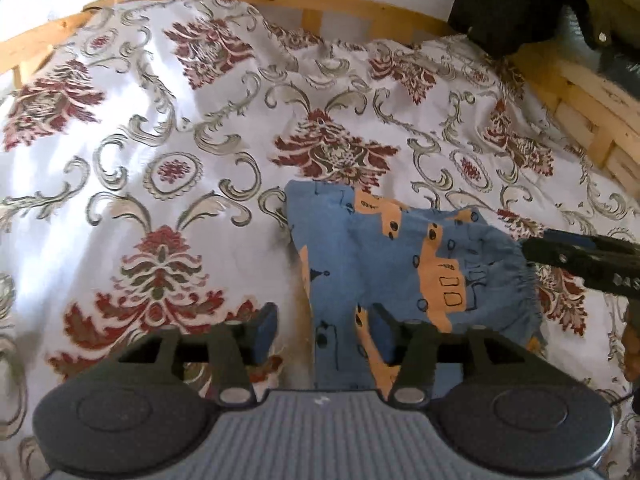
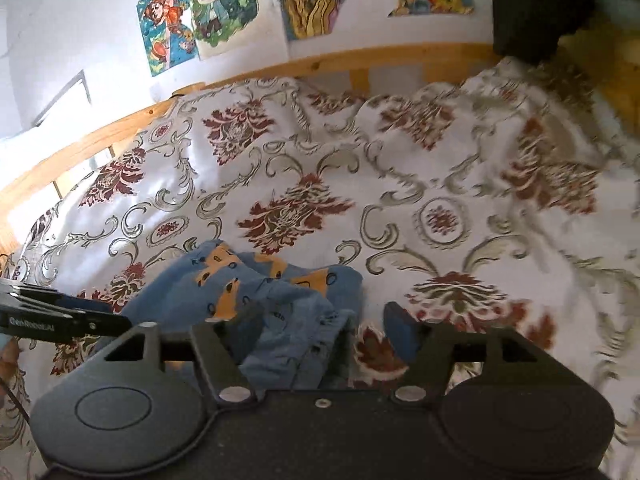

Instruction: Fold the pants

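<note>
Pants (image 1: pixel 384 264), blue cotton with orange print, lie bunched on floral bedspread (image 1: pixel 160 128). Left wrist view: left gripper (image 1: pixel 324 330) jaws open, straddling pants edge; right gripper (image 1: pixel 532 250) at gathered waistband, grip unclear. Right wrist view: right gripper (image 2: pixel 316 330) jaws apart over pants; left gripper's label reads "GenRobot.AI"; posters (image 2: pixel 200 12) cut off.

The right gripper (image 2: pixel 326 330) is hanging with its jaws spread wide over the blue-and-orange pants (image 2: pixel 256 292), which are lying bunched on the floral bedspread (image 2: pixel 460 184). At nine o'clock the left gripper (image 2: pixel 120 322) is reaching in, its tip at the pants' edge.
</note>
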Available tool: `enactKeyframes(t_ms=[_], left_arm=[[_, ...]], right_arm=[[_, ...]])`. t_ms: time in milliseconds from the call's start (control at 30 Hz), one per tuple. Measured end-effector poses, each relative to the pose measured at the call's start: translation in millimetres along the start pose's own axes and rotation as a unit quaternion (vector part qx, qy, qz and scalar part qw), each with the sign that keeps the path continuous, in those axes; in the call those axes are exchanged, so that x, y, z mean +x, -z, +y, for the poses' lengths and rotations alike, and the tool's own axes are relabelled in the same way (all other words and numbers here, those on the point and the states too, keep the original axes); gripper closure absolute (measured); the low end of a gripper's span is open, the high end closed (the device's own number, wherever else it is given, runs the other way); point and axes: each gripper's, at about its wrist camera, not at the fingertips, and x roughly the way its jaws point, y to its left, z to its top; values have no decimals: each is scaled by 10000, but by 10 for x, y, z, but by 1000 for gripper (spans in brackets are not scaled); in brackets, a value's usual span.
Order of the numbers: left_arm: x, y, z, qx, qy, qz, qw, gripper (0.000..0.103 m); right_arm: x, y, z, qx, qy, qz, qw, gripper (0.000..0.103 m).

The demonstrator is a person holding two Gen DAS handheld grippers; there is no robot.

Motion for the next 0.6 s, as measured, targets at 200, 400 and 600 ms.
enactKeyframes(t_ms=[200, 400, 600], left_arm=[[-537, 197, -85, 14, -475, -333, 9983, 6], [-964, 522, -214, -43, -784, -451, 9959, 0], [-1245, 859, -310, 42, -983, -374, 9944, 0]], right_arm=[[-586, 172, 340, -93, 353, -239, 9990, 5], [-1106, 429, 637, -2, 441, -424, 9981, 1], [-1408, 671, 838, -47, 489, -394, 9980, 1]])
